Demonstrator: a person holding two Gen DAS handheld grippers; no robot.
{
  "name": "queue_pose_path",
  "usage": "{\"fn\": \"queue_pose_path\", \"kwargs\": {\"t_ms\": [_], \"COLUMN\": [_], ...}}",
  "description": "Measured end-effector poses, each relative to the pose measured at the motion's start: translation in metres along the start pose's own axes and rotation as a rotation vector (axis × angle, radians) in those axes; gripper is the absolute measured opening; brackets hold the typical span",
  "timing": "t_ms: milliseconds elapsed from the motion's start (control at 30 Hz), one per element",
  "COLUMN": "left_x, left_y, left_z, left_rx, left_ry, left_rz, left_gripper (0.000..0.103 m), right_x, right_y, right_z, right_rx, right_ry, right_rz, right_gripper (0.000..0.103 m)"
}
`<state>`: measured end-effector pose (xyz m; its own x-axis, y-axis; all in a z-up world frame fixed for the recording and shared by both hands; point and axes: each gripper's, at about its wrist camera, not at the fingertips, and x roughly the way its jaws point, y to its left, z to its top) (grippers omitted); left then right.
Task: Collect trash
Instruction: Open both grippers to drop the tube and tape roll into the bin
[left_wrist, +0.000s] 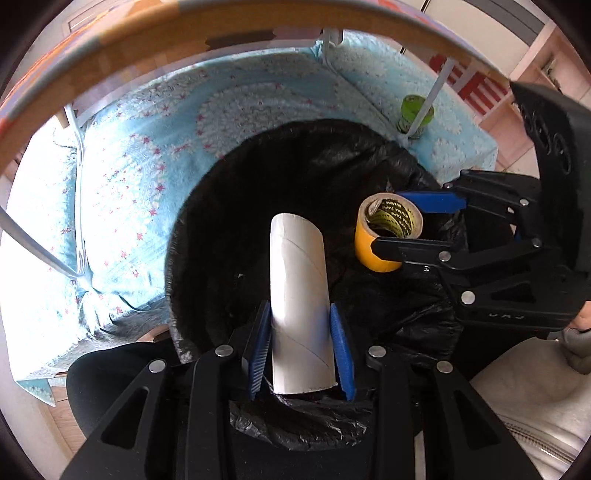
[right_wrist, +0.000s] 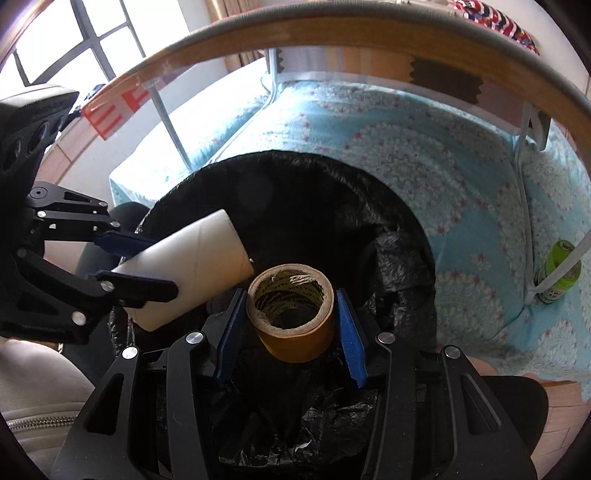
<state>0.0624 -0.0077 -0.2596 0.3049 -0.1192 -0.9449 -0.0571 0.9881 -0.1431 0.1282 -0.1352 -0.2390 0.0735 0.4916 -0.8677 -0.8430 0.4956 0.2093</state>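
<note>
While a blue blanket (left_wrist: 147, 177) covers the floor under the bench (left_wrist: 229, 27), the left gripper (left_wrist: 301, 345) clamps a tube (left_wrist: 299, 295) and the right gripper (right_wrist: 291, 328) clamps tape (right_wrist: 291, 314) over the bin (right_wrist: 295, 192).

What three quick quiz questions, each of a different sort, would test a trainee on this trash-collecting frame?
1. Multiple choice: the left gripper holds A) a green bottle, B) a white cardboard tube, C) a spoon.
2. True or false: the right gripper is empty.
3. Fill in: both items hang above a bin lined with a black ____.

Key: 1 B. 2 False: its fingers grip a yellow tape roll. 3 bag.
</note>
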Motion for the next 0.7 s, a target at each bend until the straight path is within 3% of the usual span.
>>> {"fn": "queue_pose_path", "kwargs": {"t_ms": [133,200,267,700], "left_x": [0.007,0.008,0.01,-0.007], "left_y": [-0.002,-0.001,-0.004,0.002], "left_z": [-0.002,-0.003,-0.003,-0.008], "left_rx": [0.01,0.004,-0.007,-0.045], "left_ry": [0.02,0.025,0.021,-0.017], "left_rz": [0.001,-0.006,-0.005,-0.028], "left_gripper": [0.032,0.05,0.054,0.054], "right_x": [0.005,0.006,0.008,0.016], "right_y": [-0.001,0.0,0.001,0.005], "right_z": [-0.001,-0.001,-0.002,-0.004], "right_rx": [0.003,0.005,0.005,0.004], "right_ry": [0.015,0.023,0.028,0.058], "right_rz": [0.001,0.002,0.007,0.022], "right_gripper": [0.047,0.047,0.047,0.048]}}
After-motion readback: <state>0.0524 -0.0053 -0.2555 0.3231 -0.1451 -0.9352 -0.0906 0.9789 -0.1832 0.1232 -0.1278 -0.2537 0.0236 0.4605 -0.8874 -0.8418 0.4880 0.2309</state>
